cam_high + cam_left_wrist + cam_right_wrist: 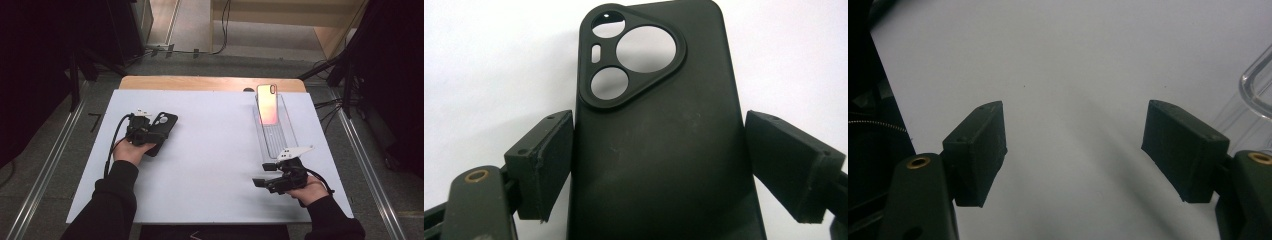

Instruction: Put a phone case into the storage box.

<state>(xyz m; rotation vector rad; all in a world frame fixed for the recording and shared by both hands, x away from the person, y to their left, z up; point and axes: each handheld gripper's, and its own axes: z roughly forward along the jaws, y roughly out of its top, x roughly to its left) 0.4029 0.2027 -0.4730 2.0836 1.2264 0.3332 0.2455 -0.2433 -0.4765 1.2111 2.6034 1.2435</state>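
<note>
White table (210, 165) lies bare at centre. At 2 o'clock I see a clear tray (276, 134) holding a pink-lit phone (267, 105). My left gripper (659, 160) straddles a matte black phone case (659, 125) at 10 o'clock, jaws apart. My right gripper (1075, 150) sits near the 4 o'clock edge, jaws spread.

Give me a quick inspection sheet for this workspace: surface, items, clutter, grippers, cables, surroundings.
Surface: white board on a wooden table.
Items: black phone case lying flat, camera cutouts up; phone leaning in a clear tray.
Clutter: nothing seen.
Grippers: left gripper has its jaws either side of the case, a gap at the right one; right gripper open over bare board beside the tray.
Cables: one trails from each gripper; more on the floor beyond the table.
Surroundings: grey floor, metal rails, dark stands.
</note>
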